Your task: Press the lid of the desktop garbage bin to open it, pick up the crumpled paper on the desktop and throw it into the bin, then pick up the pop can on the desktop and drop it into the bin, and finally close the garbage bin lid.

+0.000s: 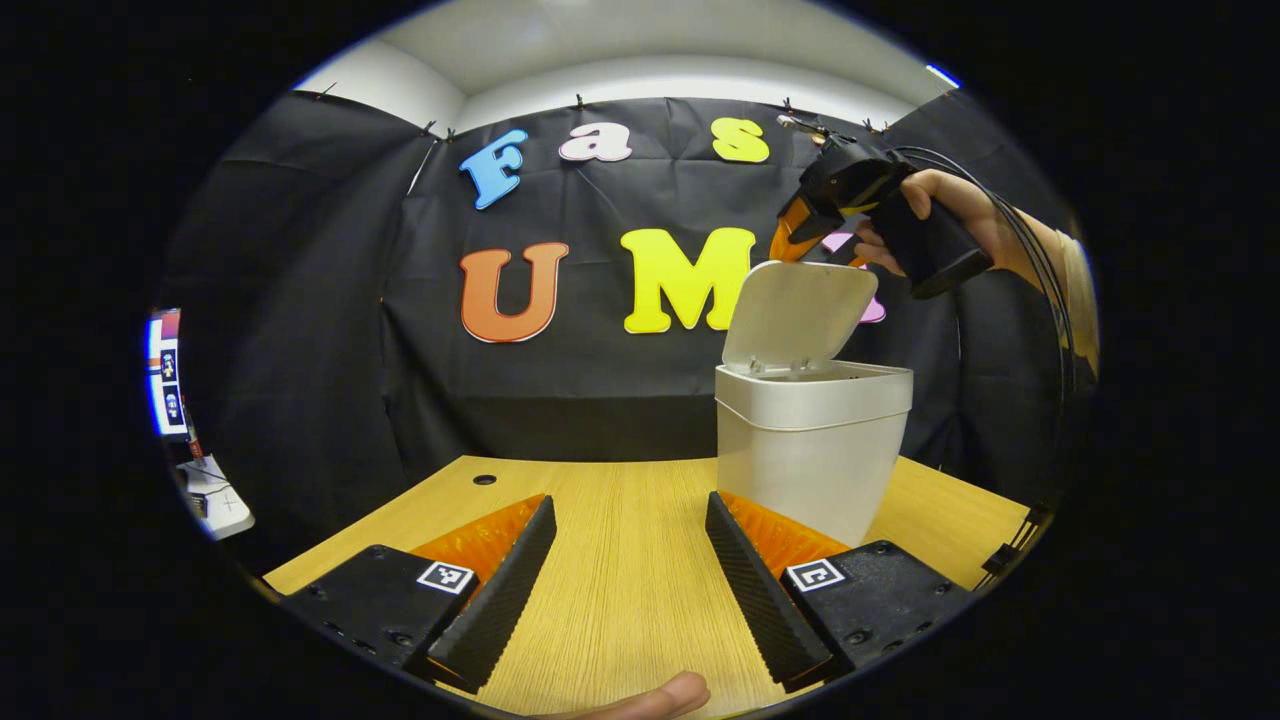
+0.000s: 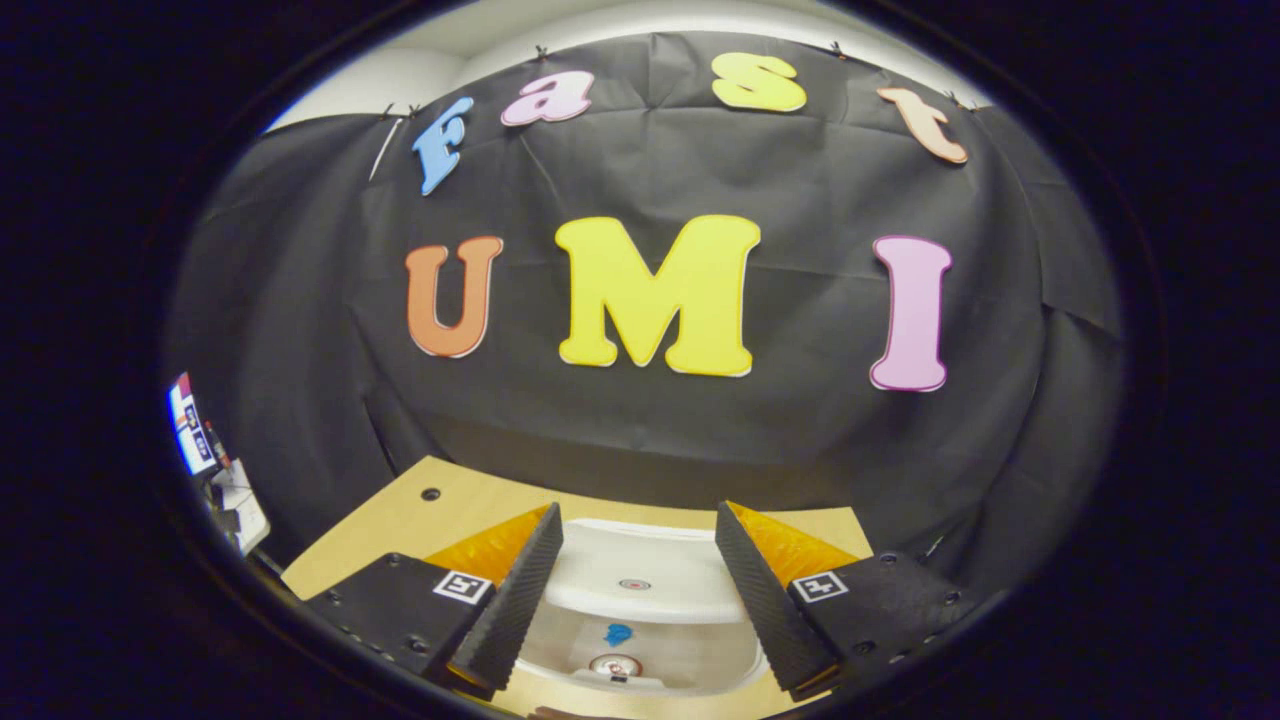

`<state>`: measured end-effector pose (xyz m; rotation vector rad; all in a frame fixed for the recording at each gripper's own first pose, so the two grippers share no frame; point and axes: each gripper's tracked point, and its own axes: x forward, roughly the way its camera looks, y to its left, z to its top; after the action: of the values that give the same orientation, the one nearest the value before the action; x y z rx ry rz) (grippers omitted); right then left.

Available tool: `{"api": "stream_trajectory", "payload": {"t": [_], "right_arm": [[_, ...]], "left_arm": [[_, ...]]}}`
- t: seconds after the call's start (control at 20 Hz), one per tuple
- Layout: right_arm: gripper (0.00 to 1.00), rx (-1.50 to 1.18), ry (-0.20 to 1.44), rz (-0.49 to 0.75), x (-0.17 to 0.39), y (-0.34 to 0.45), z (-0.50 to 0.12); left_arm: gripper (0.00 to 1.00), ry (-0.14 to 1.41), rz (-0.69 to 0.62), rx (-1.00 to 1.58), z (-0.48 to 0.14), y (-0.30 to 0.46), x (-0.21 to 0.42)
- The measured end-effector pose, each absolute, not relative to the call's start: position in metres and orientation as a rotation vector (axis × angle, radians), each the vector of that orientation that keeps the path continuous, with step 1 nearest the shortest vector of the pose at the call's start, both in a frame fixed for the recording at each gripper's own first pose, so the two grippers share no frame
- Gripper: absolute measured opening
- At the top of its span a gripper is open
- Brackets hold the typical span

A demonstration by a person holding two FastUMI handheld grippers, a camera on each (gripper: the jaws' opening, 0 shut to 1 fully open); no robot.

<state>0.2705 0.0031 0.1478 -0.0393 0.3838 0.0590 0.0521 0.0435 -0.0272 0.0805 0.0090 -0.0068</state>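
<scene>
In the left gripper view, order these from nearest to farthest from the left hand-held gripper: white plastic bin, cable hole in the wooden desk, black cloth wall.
1. White plastic bin, right front, lid up.
2. Cable hole, far left.
3. Black cloth wall, behind the desk.

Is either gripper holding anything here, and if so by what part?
Nothing is held. The left gripper is open over the table; the right gripper is open above the bin, whose lid stands up.

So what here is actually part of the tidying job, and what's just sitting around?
Part of the job:
- white bin, lid standing open
- right tool above the bin, held by a hand
- left tool, open, low over the table

Just there:
- wooden table
- black cloth wall
</scene>
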Motion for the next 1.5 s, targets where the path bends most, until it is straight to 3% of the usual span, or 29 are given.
{"api": "stream_trajectory", "payload": {"t": [0.15, 0.25, 0.35, 0.65, 1.1, 1.25, 1.5], "right_arm": [[0.90, -0.074, 0.470, 0.055, 0.255, -0.001, 0.117], [0.99, -0.064, 0.528, 0.045, 0.244, -0.004, 0.096], [0.94, -0.057, 0.585, 0.027, 0.236, -0.005, 0.075], [0.94, 0.008, 0.660, 0.008, 0.229, -0.001, 0.055], [0.98, -0.002, 0.564, 0.094, 0.197, 0.001, 0.046], [0.98, 0.026, 0.571, 0.081, 0.197, -0.002, 0.042], [0.97, 0.037, 0.407, 0.039, 0.202, 0.007, 0.051]], "left_arm": [[0.97, 0.021, 0.023, 0.090, -0.032, 0.052, 0.057], [0.97, 0.037, 0.027, 0.078, -0.036, 0.055, 0.060], [0.98, 0.035, 0.027, 0.064, -0.034, 0.056, 0.059], [0.97, 0.029, 0.027, 0.065, -0.033, 0.056, 0.060], [0.97, 0.024, 0.057, 0.079, -0.030, 0.065, 0.058], [0.97, 0.041, 0.041, 0.064, -0.037, 0.057, 0.062], [0.97, 0.026, 0.044, 0.083, -0.031, 0.049, 0.056]]}}
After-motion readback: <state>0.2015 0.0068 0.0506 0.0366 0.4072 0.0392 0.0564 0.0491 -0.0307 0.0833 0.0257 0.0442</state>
